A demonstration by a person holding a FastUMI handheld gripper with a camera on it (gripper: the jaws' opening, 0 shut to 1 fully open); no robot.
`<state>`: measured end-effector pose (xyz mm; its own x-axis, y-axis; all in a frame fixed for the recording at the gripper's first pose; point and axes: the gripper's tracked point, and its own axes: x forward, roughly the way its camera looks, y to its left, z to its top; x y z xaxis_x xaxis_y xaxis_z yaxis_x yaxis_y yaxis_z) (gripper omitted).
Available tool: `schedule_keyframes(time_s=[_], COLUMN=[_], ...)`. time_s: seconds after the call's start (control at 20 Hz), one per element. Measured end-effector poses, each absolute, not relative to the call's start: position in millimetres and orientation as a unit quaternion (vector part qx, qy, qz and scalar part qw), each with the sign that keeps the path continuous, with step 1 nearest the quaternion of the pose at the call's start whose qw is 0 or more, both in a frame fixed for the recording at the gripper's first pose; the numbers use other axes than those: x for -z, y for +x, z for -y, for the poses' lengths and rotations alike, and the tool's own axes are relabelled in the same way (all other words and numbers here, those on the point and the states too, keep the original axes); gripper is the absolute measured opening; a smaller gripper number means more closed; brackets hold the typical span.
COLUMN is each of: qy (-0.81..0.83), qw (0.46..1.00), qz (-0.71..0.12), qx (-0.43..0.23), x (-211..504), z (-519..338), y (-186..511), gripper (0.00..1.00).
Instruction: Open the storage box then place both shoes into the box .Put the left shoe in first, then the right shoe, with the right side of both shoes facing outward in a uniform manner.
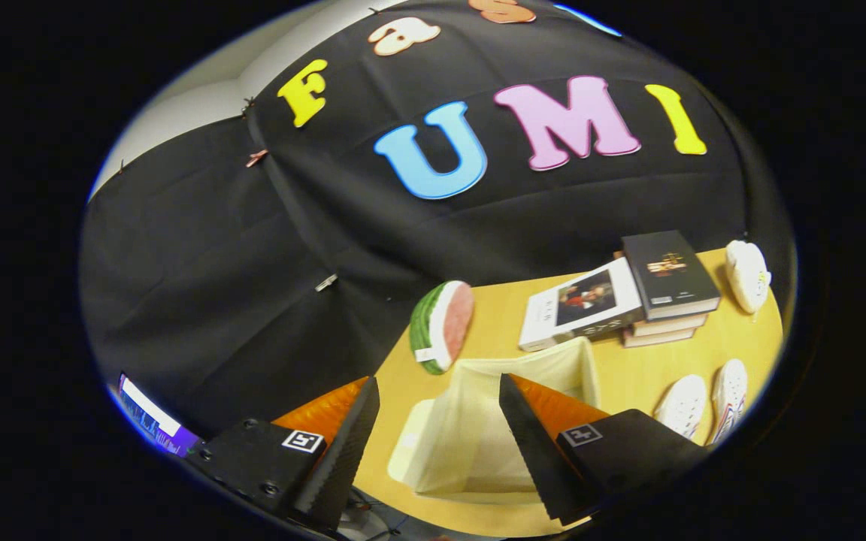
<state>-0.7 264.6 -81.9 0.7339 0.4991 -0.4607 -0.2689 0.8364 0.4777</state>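
Observation:
A cream fabric storage box (478, 421) sits on the yellow table (628, 368), its top open and its lid flap (410, 443) hanging down beside it. My gripper (437, 394) hovers above it, open, with nothing between the fingers; the box shows in the gap and just beyond the tips. Two white shoes (681, 406) (728, 396) lie side by side on the table to the right of the box, past the right finger (531, 436).
A watermelon-slice toy (442, 324) stands behind the box near the table's far edge. A stack of books (628, 300) lies further right, with a white rounded object (747, 275) beyond it. A lit screen (149, 421) shows at the left, off the table.

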Motion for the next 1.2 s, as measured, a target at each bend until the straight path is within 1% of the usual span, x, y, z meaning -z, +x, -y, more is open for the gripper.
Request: schedule_keyframes(time_s=[0.15, 0.35, 0.5, 0.65, 0.75, 0.9, 1.05, 1.2], qy=[0.192, 0.17, 0.137, 0.057, 0.003, -0.03, -0.035, -0.059], qw=[0.907, 0.916, 0.922, 0.928, 0.923, 0.908, 0.883, 0.863], qz=[-0.34, -0.352, -0.356, -0.366, -0.381, -0.415, -0.46, -0.489], qx=[-0.155, -0.093, -0.064, -0.041, -0.04, -0.055, -0.08, -0.111], x=[114.1, 137.2, 151.0, 176.1, 197.0, 231.2, 272.2, 306.7], z=[-207.8, -138.1, -94.1, -45.8, -20.9, 0.4, 4.2, 6.9], y=[-5.8, -8.5, -10.7, -17.5, -24.0, -33.8, -43.4, -49.9], gripper=[0.98, 0.98, 0.98, 0.98, 0.98, 0.98, 0.99, 0.98])
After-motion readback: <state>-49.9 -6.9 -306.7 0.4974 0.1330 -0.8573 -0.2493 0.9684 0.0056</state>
